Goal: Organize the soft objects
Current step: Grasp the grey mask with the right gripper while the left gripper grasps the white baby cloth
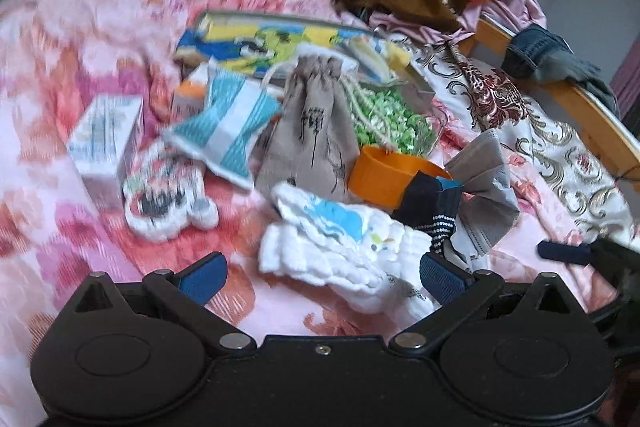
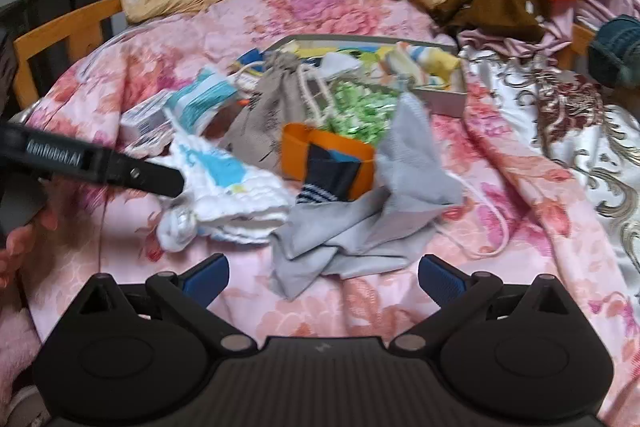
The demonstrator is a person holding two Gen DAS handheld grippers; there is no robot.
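Left gripper (image 1: 322,273) has its fingers spread wide w/ the white quilted cloth (image 1: 344,247) lying between them on the pink floral bedspread (image 1: 80,67), bunched, blue print on top. Right gripper (image 2: 323,274) also spread, nothing held, grey cloth (image 2: 360,227) (crumpled) just ahead.

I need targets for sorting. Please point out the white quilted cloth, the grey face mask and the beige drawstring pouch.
white quilted cloth with blue print (image 1: 344,251), left wrist view, its middle folds.
grey face mask (image 2: 412,163), right wrist view, upper panel.
beige drawstring pouch (image 1: 316,131), left wrist view, printed front.
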